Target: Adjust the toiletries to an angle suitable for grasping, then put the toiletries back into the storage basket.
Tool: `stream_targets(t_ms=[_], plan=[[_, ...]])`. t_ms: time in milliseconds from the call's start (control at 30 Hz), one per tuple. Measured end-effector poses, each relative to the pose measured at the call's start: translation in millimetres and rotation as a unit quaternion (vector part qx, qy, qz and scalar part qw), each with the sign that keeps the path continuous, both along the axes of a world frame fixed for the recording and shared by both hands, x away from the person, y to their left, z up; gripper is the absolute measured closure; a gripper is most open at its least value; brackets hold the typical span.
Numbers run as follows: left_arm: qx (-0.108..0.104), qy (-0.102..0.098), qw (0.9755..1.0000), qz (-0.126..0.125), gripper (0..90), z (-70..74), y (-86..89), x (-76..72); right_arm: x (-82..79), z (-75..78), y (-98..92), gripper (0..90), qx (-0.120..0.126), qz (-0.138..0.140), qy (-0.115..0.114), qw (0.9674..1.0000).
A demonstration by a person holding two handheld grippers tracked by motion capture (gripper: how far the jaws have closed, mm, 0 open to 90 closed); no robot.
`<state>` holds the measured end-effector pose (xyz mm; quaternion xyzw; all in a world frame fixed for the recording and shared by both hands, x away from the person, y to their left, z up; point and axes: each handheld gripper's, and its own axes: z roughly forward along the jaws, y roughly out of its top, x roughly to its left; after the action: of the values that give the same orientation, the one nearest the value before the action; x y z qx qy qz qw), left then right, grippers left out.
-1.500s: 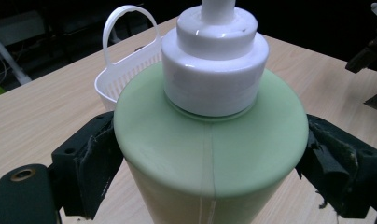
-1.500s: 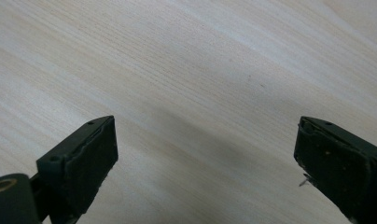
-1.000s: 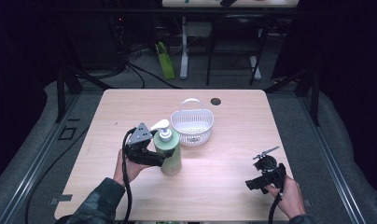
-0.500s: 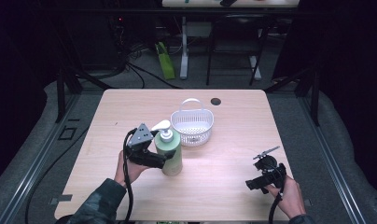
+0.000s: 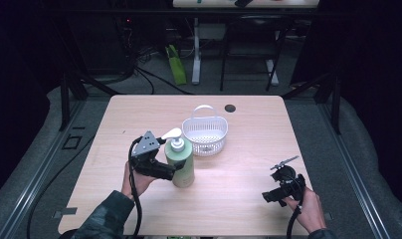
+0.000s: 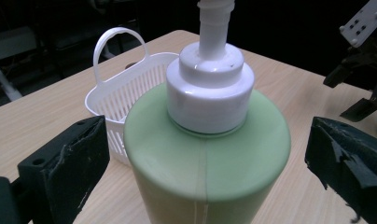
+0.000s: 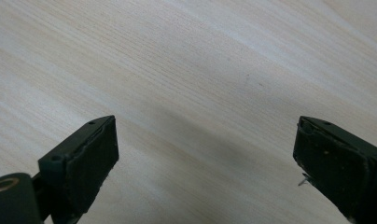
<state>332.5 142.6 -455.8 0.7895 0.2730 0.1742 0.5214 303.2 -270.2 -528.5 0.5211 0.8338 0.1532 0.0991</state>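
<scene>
Your left gripper (image 6: 200,154) has just been opening its jaws, which now stand clear on both sides of the upright pale green plastic pump bottle (image 6: 207,154). Your right gripper (image 7: 205,158) hangs wide open over the light wooden table (image 7: 186,70). Just beyond the bottle sits a white perforated plastic basket (image 5: 205,135).

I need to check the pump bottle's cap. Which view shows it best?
The left gripper view: the bottle and its white cap are close and sharp. The high view shows the bottle small; the right gripper view shows table.

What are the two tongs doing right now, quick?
Left tongs: open, jaws just opened, standing either side of the green pump bottle without touching it.
Right tongs: open, nothing between them, over the bare table.
</scene>
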Motion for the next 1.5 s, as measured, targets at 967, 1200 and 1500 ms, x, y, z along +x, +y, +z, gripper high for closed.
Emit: stream_targets(t_ms=[967,1200,1500], plan=[[-0.065,-0.015,0.9976,0.019,0.0,21.2,-4.9,-8.2,-0.5,0.5,0.1,6.5,0.0,-0.001,-0.001,1.0],[-0.071,-0.014,0.997,0.026,0.0,23.6,-7.1,-2.9,-0.5,0.4,0.2,6.5,-0.001,-0.001,-0.001,1.0],[-0.082,-0.007,0.9961,0.032,0.2,24.6,-6.2,4.8,-0.4,0.1,0.0,6.6,0.001,-0.002,0.0,1.0]])
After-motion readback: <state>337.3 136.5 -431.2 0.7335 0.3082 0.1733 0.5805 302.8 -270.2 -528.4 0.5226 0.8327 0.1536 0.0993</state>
